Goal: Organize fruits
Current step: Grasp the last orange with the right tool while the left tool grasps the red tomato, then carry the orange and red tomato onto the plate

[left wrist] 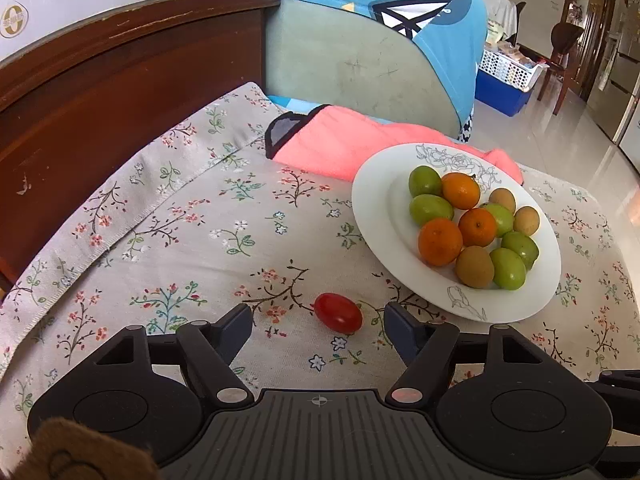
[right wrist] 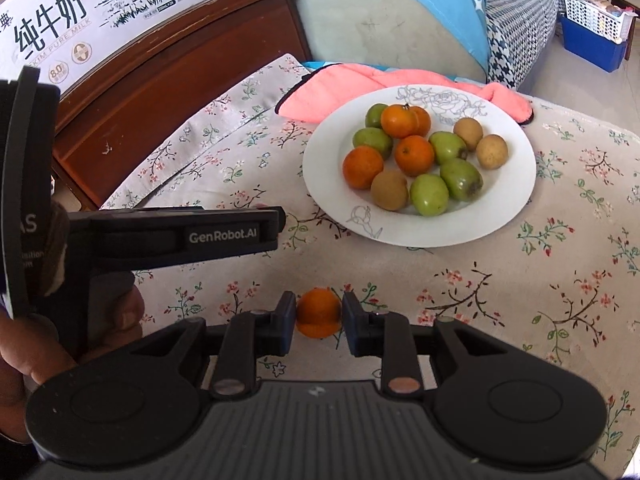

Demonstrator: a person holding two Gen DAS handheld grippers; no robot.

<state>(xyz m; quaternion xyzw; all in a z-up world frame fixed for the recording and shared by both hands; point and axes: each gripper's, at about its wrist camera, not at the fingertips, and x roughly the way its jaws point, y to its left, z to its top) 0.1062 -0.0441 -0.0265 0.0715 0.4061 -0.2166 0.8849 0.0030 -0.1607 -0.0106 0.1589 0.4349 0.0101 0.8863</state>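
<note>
Tomato (left wrist: 338,313), near the plate (left wrist: 372,216), is soft, slick: spread left fingers (left wrist: 240,318) should pinch gently midway; right fingers (right wrist: 286,316) clamp a firmer orange (right wrist: 319,313).

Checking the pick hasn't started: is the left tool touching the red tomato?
Apart. The left wrist view shows the left tool open, floral cloth visible between each finger and the red tomato.

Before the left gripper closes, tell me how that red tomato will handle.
The tomato is smooth and egg-shaped, so it may roll on the cloth if nudged. Its glossy skin looks slippery and probably bruises easily. The left gripper stands open around it.
</note>
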